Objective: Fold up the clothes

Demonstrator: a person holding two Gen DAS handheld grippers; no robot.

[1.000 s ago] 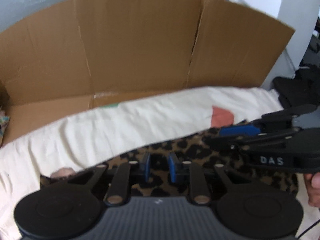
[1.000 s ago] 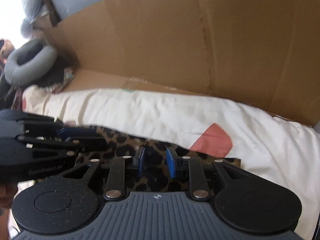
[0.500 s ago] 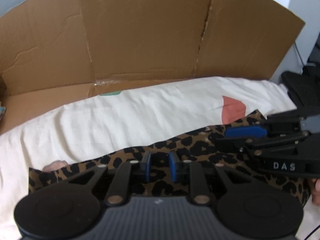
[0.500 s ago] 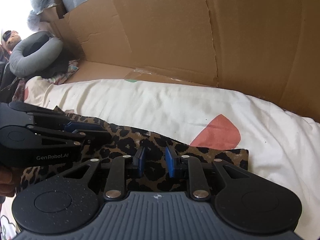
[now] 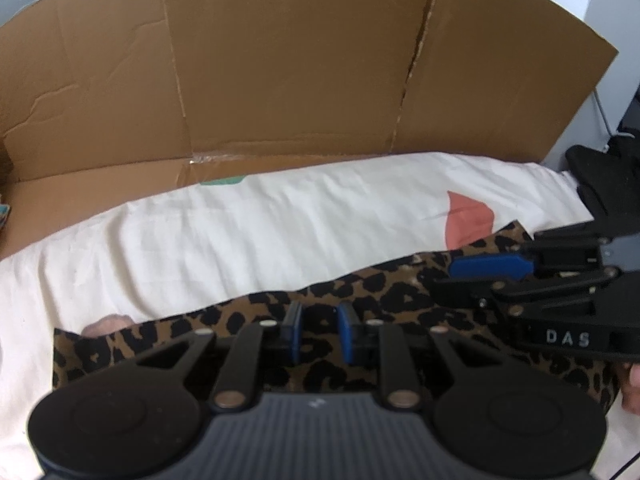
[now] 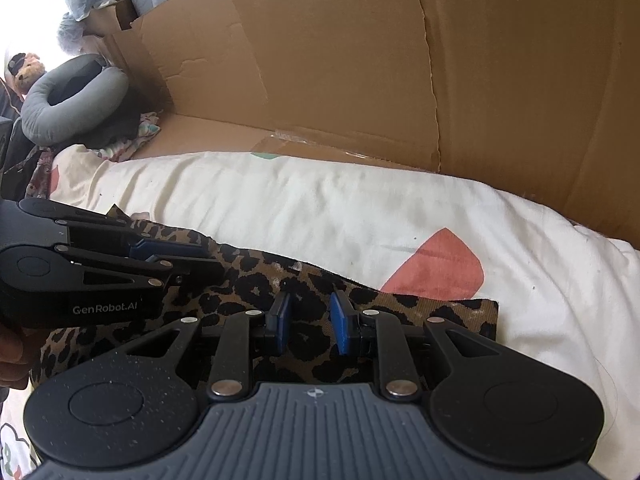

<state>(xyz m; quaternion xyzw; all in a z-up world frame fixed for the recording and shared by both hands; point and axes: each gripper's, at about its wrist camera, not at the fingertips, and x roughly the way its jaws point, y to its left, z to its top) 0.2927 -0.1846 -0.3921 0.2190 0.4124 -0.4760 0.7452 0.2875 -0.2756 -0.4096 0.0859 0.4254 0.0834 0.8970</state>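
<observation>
A leopard-print brown and black garment is spread flat on a cream bedsheet with coral and green shapes, as a long band across the near part of the bed. The left gripper is held low over the garment's near edge, with its blue-padded fingers set apart by a small gap; patterned cloth is seen through that gap, but whether any fold is pinched there cannot be told. The right gripper is held the same way further along the garment, near its squared end, its blue fingers likewise parted slightly with cloth showing between them, and a grip cannot be confirmed. In each wrist view the other gripper is seen from the side, lying over the garment. A bit of a hand is visible at the edge behind the right gripper.

Beyond the garment, bare sheet is crossed by a coral patch just past the garment's far edge. Behind the sheet, a large brown cardboard panel is stood up like a wall. Left of the cardboard, a grey neck pillow is seen; right of it, dark fabric.
</observation>
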